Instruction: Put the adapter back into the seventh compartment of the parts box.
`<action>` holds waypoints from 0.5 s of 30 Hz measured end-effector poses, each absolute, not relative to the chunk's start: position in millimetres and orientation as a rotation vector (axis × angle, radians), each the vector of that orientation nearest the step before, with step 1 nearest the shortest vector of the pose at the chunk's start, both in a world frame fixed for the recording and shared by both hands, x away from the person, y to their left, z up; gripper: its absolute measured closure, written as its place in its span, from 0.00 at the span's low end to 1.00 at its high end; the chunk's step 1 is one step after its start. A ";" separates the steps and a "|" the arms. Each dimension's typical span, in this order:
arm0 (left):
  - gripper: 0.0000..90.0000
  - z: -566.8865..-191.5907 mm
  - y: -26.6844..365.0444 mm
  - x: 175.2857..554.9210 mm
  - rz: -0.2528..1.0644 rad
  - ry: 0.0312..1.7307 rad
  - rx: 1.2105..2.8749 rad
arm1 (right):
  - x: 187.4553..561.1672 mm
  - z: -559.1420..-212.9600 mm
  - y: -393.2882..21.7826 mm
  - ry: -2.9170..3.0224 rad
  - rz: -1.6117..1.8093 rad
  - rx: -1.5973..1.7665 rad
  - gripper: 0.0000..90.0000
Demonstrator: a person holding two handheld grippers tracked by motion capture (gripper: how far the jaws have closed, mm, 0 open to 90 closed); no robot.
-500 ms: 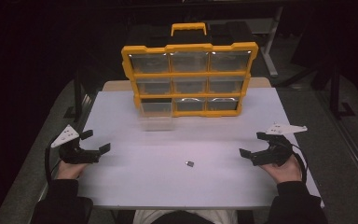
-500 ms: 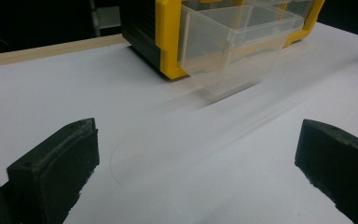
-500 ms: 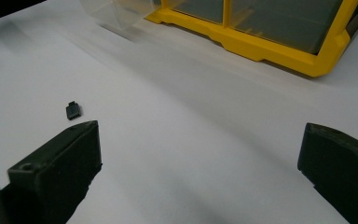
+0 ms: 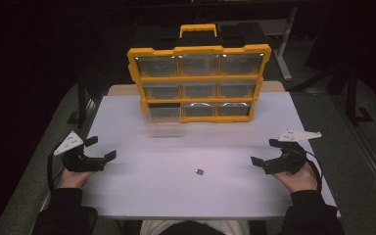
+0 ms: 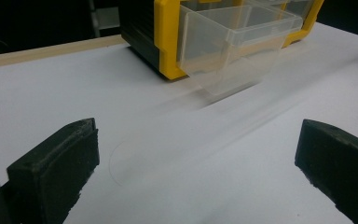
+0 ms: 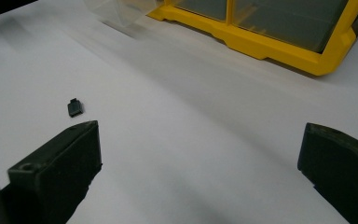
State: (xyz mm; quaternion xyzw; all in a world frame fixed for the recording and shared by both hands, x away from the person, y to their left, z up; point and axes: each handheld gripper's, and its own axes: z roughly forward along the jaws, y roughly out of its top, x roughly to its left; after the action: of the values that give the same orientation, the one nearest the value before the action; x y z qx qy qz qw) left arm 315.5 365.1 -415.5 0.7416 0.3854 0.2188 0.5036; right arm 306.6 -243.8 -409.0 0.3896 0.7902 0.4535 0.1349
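Two spread claws [image 4: 101, 148] [image 4: 262, 152] flank the bare white table [image 4: 225, 196] edges.

Workshop or lab: yellow parts organizer [image 4: 199, 83], bare white table [image 4: 176, 186], dark surroundings

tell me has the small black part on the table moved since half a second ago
No. The small black part lies at the same spot in the high view, in front of the yellow organizer, below its middle column.
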 end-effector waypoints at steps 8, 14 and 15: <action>0.00 -416.1 364.2 315.5 0.529 0.928 1.796 | 307.0 -407.6 -241.4 2.299 1.305 1.124 0.00; 0.00 -416.4 363.7 315.3 0.528 0.927 1.799 | 307.5 -405.0 -236.3 2.314 1.293 1.104 0.00; 0.00 -416.7 363.6 315.3 0.527 0.927 1.801 | 307.6 -404.3 -235.6 2.316 1.293 1.103 0.00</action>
State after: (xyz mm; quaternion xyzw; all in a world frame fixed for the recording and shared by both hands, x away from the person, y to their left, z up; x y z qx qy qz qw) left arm 315.3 363.6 -416.7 0.7448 0.3833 0.2181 0.5007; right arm 307.6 -235.6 -404.3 0.3804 0.7990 0.4461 0.1340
